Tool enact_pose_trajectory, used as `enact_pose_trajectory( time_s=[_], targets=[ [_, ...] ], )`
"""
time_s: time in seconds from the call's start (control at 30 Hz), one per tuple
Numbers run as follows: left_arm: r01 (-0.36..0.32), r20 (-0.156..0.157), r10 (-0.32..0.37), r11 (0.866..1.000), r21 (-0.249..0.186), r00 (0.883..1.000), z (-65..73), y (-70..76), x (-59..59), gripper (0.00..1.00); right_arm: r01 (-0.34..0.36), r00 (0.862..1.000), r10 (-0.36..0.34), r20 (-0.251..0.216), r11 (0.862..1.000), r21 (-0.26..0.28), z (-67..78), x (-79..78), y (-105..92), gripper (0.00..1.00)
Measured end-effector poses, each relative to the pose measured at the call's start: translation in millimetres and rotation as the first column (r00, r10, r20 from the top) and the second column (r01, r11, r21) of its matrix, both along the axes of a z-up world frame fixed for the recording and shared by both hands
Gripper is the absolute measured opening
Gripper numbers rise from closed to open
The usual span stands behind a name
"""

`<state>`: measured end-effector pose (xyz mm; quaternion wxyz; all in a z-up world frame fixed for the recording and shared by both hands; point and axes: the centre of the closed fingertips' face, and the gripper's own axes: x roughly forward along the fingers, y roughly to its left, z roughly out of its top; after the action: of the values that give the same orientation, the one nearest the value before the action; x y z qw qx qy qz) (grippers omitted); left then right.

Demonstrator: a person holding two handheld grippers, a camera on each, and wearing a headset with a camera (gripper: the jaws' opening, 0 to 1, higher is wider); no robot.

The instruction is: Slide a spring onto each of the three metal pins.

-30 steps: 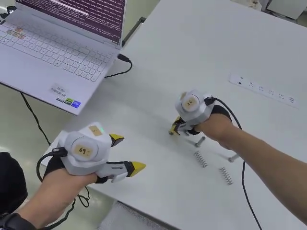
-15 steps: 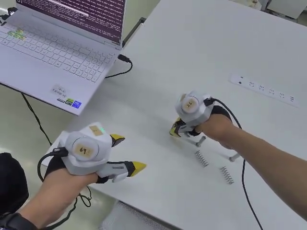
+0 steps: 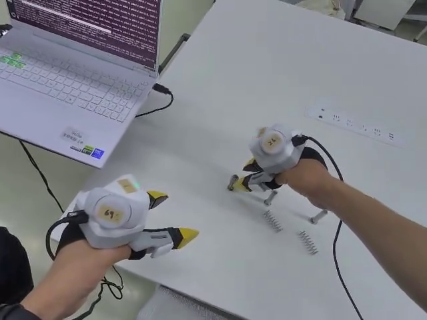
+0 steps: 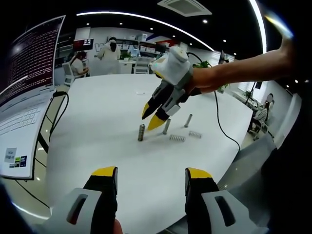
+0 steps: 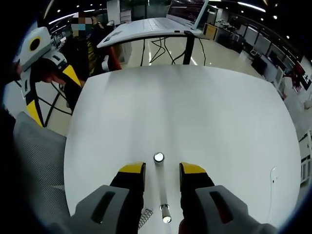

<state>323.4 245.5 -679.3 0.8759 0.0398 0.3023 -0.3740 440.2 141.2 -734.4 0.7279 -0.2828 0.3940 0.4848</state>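
On the white bench (image 3: 267, 80), an upright metal pin sleeved in a coil spring (image 4: 141, 131) stands just ahead of the right gripper (image 3: 244, 176), whose jaws are spread and hold nothing. A bare metal pin (image 3: 270, 197), a second bare pin (image 3: 317, 216), a loose coil spring (image 3: 271, 220) and another loose spring (image 3: 307, 242) sit nearby. The left gripper (image 3: 172, 215) hovers with its jaws spread wide.

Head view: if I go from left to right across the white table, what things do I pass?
left gripper → standing pin → first loose spring → second loose spring
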Motion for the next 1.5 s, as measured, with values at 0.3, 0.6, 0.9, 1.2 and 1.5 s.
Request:
enact_pose_trajectory(
  time_s=[0.3,0.6,0.9,1.2,1.5],
  targets=[
    [0.003,0.011,-0.003,1.0,-0.002,1.0,4.8,-3.9,-0.3,0.51,0.072,0.997,-0.073,0.029,0.996,0.056,13.0,-10.1,-15.8,0.28],
    [0.002,0.023,-0.002,1.0,-0.003,1.0,10.6,-10.2,2.2,0.51,0.148,0.988,-0.152,0.023,0.979,0.142,20.1,-27.7,-29.7,0.3],
    [0.0,0.026,0.0,1.0,-0.007,1.0,13.7,-16.9,4.3,0.51,0.245,0.968,-0.251,0.005,0.948,0.201,22.3,-46.8,-54.2,0.33],
    [0.013,0.029,-0.013,1.0,-0.001,0.999,16.3,-22.7,4.6,0.51,0.327,0.941,-0.339,0.0,0.909,0.259,33.7,-57.8,-80.0,0.35],
    [0.025,0.029,-0.025,1.0,0.006,0.999,18.2,-28.6,7.5,0.51,0.371,0.918,-0.395,0.026,0.882,0.291,49.9,-66.0,-106.9,0.38]
  ],
)
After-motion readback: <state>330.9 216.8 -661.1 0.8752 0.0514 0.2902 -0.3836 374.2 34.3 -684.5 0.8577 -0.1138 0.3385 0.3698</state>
